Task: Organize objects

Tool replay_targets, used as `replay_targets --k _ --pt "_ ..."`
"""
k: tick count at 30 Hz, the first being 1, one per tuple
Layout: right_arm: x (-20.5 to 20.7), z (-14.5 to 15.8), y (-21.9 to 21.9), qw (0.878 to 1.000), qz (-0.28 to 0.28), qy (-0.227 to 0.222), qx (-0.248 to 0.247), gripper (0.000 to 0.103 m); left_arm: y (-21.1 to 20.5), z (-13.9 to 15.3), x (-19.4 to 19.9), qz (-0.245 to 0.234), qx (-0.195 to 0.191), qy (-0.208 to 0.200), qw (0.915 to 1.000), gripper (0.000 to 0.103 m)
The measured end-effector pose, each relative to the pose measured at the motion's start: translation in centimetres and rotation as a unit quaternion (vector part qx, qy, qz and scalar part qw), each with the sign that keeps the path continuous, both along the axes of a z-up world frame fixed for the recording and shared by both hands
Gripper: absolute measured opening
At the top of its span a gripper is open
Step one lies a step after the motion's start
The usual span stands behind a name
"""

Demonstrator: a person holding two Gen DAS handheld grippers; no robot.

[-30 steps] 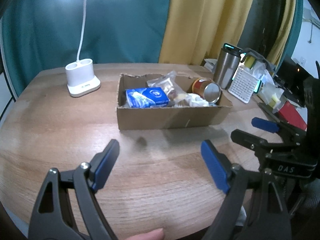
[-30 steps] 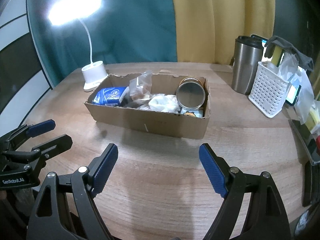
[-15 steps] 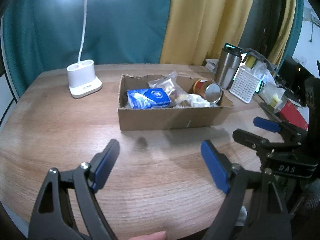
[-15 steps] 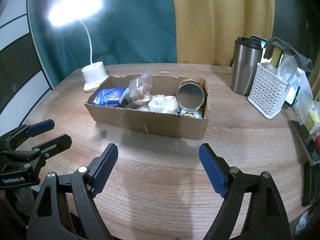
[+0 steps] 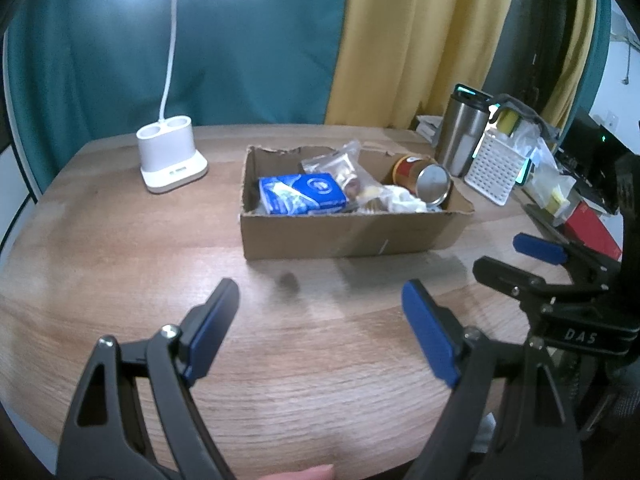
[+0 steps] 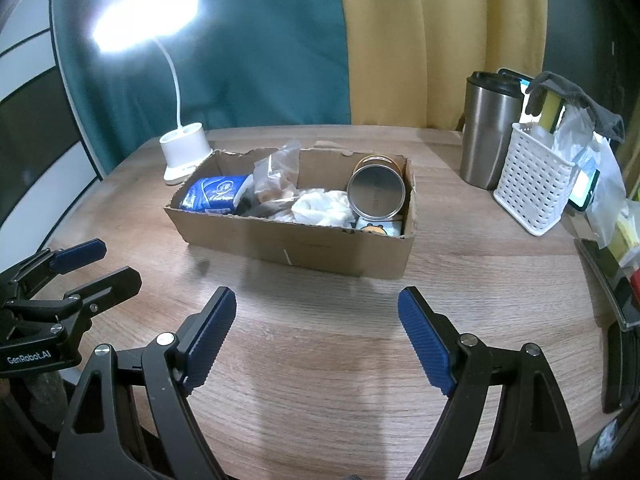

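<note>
Cardboard box (image 5: 348,236) (image 6: 296,248) on wooden counter (image 5: 120,264) (image 6: 320,360), ahead of both grippers and well apart from each. Left gripper (image 5: 320,332) wide open, empty, hovering over bare wood grain; box lying ahead and slightly right of its midline. Right gripper (image 6: 316,332) likewise wide open and empty; box ahead and slightly left. Blue ribbed pads (image 6: 424,344) on black angular fingers.

Box: shallow, rectangular, open-topped, with torn, ragged brown rim. Contents, left to right: blue soft packet (image 5: 302,194) (image 6: 216,194) with white print; crinkled clear plastic bag (image 5: 336,166) (image 6: 278,172) standing above the rim; crumpled white material (image 5: 404,202) (image 6: 320,208); cylindrical tin (image 5: 424,178) (image 6: 376,190) on its side, dull metal end facing the cameras, red-and-gold wall. Small printed item (image 6: 378,226) below the tin, too hidden to identify.

White desk lamp (image 5: 172,160) (image 6: 186,154) left of the box, with thin curved neck, lit head and two-welled base. Brushed-steel tumbler (image 5: 462,138) (image 6: 490,132) with dark lid and white perforated basket (image 5: 494,172) (image 6: 532,184) right of the box, side by side. Teal and yellow curtains (image 5: 400,40) (image 6: 420,40) behind the counter.
</note>
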State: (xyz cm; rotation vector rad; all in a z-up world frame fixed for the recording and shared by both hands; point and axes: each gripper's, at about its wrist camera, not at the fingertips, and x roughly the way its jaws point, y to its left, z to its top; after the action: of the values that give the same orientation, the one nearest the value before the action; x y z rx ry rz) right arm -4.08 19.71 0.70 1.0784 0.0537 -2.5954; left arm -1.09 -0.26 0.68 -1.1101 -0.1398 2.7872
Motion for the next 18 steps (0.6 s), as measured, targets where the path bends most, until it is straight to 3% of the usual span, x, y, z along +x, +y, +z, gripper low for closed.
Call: replay_targets --k 18 --pt "-0.11 -0.05 -0.41 1.000 0.000 -0.001 0.002 0.086 -0.11 0.18 0.09 0.004 0.000 0.002 1.0000 0.085"
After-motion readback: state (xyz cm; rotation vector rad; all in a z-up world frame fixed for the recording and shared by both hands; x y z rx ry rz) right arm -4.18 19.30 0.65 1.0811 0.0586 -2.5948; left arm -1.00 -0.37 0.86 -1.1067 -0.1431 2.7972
